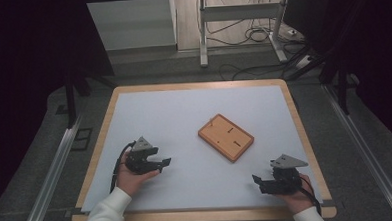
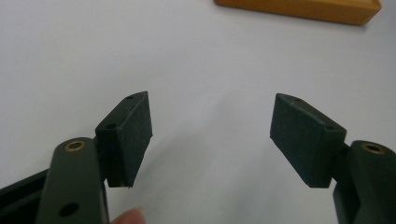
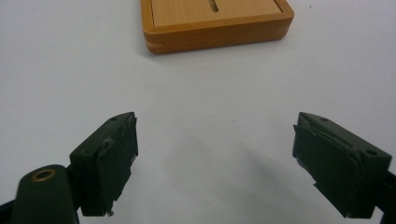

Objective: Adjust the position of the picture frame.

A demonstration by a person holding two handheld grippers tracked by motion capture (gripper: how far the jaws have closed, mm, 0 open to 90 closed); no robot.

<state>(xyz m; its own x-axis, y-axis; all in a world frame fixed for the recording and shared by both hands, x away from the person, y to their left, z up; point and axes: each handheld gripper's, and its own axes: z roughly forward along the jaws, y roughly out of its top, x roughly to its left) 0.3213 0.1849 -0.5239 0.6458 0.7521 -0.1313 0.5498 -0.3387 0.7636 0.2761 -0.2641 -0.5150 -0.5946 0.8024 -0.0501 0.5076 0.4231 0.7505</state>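
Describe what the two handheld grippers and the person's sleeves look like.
Both the left gripper and the right gripper are black, each topped by a grey three-cornered plate and trailing a black cable. Their jaws end in blocky dark pads on arms with brass-coloured rivets. The sleeves are white.

High view looks down on the table (image 1: 134, 113); both gripper views skim it closely, sharing the wooden board (image 1: 225, 137).
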